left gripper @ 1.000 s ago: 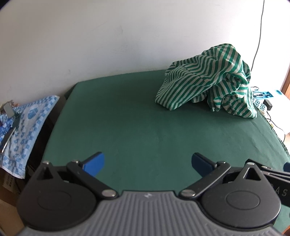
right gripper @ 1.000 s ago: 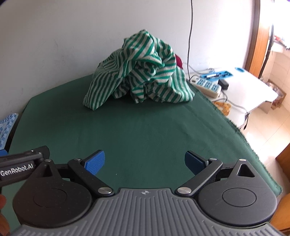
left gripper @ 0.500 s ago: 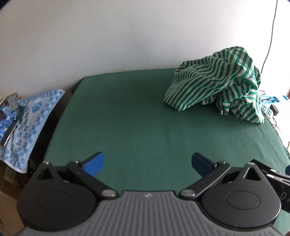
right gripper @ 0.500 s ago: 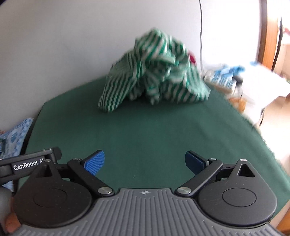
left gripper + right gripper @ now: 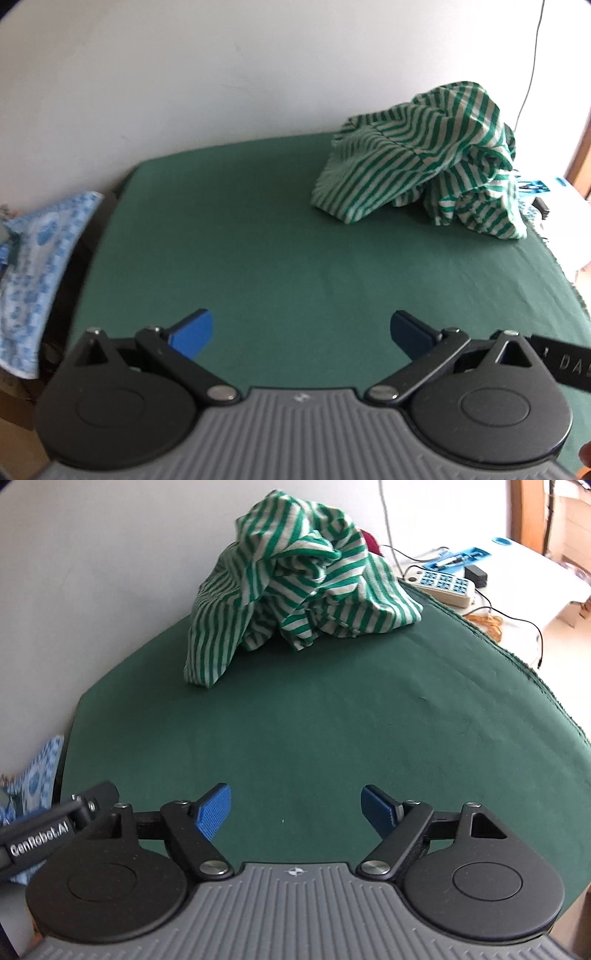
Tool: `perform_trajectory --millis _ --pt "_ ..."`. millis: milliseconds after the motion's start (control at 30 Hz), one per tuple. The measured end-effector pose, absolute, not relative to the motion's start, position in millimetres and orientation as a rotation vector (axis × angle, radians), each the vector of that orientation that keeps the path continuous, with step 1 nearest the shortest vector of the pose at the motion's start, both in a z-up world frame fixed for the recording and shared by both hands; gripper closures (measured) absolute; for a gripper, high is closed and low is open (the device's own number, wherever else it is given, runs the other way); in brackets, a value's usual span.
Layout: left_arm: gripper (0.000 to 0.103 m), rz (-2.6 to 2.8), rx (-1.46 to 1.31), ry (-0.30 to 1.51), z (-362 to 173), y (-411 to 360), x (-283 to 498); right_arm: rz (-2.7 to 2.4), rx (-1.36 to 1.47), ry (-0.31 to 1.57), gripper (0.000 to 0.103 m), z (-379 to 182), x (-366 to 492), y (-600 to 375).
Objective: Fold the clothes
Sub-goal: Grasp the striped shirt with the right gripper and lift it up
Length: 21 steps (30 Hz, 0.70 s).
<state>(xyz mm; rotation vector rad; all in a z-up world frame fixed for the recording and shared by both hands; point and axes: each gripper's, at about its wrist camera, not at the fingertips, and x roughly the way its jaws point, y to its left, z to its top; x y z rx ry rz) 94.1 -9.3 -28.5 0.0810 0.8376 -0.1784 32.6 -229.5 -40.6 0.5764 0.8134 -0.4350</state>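
Striped shirt (image 5: 291, 587) bunched near far edge, apparently; green cloth (image 5: 332, 738) bare before gaping grippers

One green-striped garment (image 5: 295, 576) sits at twelve o'clock on one green-covered table (image 5: 332, 738); one blue-patterned towel (image 5: 33, 266) at nine; one power strip (image 5: 441, 585) at two; two grippers.
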Motion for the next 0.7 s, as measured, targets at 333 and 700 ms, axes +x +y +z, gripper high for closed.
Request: perform_trajectory --millis 333,700 --pt "0.001 -0.236 0.127 0.839 -51 -35 127 -0.443 0.368 0.75 0.021 -5 105 -293" --pt "0.001 -0.044 0.061 0.858 -64 -43 124 -0.365 0.136 0.62 0.079 -2 217 -348"
